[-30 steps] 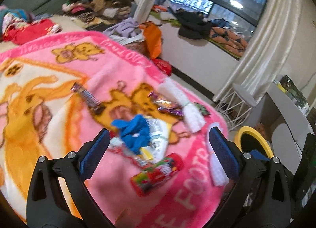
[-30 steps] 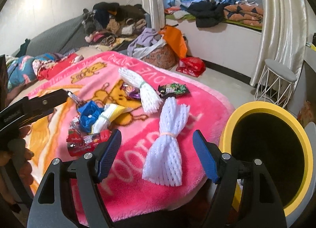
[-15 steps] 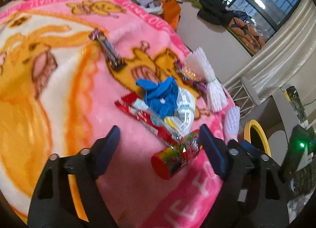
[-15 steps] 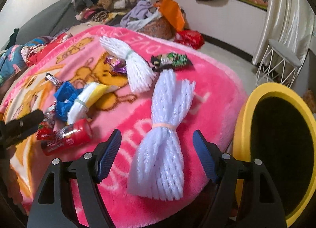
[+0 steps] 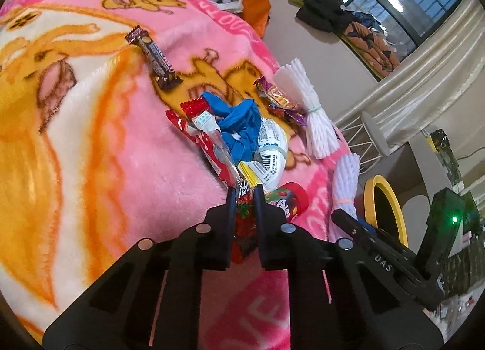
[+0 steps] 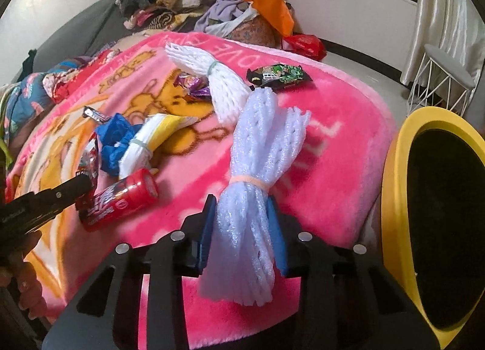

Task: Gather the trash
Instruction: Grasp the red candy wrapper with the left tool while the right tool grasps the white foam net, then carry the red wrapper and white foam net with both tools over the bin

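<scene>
Two grips: my left gripper (image 5: 245,195) is pinching the red wrapper (image 5: 242,213), my right gripper (image 6: 241,222) is closing on the foam-net bundle (image 6: 254,168) beside the yellow bin (image 6: 394,198). I am judging that the squashy foam could slip free in lifting.

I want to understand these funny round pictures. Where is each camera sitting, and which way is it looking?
Left wrist: sits on the left gripper, looking down its fingers at the pink blanket; jaws shut on a red wrapper.
Right wrist: sits on the right gripper, looking across the blanket; jaws closing on a white foam net bundle; the yellow bin beside.
Both show the red can, the bundle and the bin.
</scene>
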Tool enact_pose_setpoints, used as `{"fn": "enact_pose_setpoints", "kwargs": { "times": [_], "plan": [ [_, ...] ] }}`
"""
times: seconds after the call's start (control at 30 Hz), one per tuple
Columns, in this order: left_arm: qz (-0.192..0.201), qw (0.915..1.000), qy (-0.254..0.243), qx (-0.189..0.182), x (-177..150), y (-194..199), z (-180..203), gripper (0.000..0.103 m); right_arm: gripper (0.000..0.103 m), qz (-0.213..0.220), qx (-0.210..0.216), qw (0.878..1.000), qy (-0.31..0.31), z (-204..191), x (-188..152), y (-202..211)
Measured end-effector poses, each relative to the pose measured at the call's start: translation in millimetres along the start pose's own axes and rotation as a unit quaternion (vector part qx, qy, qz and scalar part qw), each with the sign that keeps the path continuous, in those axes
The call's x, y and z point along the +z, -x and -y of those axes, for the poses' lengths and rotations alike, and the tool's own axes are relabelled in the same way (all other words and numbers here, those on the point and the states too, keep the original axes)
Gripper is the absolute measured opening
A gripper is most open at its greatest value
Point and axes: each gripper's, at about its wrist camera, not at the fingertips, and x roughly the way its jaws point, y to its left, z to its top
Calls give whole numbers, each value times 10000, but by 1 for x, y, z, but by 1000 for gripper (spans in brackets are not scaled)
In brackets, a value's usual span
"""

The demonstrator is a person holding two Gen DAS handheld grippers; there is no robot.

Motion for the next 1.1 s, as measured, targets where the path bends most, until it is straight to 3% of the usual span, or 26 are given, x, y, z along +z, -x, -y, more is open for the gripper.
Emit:
{"fn": "enact_pose_setpoints", "kwargs": {
  "times": [0.6, 1.1],
  "plan": [
    [512, 9967, -626, -26, 2, 31, 29, 7, 32, 634, 511, 9960, 367, -24, -15, 48],
    [637, 9909, -1148, -291, -5, 41, 68, 6, 32, 1066, 312, 9931, 366, -18, -15, 79]
  ]
}}
